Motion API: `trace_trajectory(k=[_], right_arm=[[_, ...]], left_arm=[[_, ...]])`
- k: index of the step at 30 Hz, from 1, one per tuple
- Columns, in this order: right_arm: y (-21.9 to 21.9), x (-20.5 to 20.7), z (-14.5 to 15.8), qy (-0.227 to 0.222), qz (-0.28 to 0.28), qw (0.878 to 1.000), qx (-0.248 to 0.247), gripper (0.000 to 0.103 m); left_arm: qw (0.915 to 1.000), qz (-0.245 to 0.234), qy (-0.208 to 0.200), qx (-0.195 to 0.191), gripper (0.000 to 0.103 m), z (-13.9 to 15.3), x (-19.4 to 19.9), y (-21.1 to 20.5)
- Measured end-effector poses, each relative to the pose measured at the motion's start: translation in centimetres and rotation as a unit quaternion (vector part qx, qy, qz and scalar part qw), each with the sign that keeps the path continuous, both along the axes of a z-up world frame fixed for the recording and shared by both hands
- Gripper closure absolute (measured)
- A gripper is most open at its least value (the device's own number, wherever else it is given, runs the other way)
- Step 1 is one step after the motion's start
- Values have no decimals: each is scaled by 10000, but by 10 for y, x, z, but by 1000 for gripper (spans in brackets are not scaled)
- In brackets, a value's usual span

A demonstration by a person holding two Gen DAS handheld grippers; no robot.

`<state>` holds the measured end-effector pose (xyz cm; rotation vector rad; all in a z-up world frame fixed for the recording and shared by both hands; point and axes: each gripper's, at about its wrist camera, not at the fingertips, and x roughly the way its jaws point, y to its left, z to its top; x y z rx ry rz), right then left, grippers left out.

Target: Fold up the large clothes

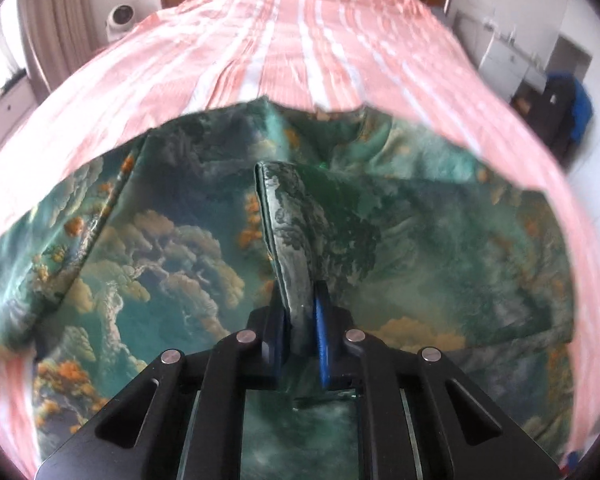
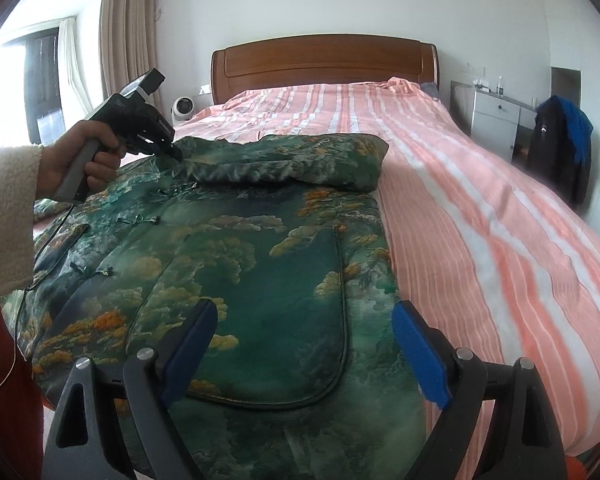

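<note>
The green printed jacket point(image 2: 228, 248) is lying on the near left part of the bed point(image 2: 480, 184). The left gripper point(image 1: 300, 320) is pinching a sleeve's edge, fingers clamped on the cloth. The right gripper point(image 2: 304, 344) is hovering over the hem, fingers spread apart. Striped bedspread is stretching bare to the right, toward the headboard point(image 2: 324, 60).

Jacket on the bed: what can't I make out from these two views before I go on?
- Jacket near hem: right wrist view, cut off by the bottom edge and covered by the open right gripper.
- Jacket's far sleeve: right wrist view, hidden beyond the left gripper and hand.
- Fabric depth inside the shut left gripper: left wrist view, covered by its fingers.
- Bedspread edges: left wrist view, blurred.
</note>
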<state>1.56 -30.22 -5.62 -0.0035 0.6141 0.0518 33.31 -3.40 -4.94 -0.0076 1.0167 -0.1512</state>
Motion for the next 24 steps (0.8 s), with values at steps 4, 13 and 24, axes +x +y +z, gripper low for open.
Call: trace_trajectory(k=[4,13,24], right_arm=[[0,2,-1,38,9,10000,15,15],[4,1,0,13,42,10000,-43,15],[15,-3,1,-64,130,9996,-250,15]], left_arm=[[9983,-66,233,527,73,-28,1,-11],[9997,142,79,175,26,-1,-34,16],[9955,-108,-168,925,18,16,-126,83]])
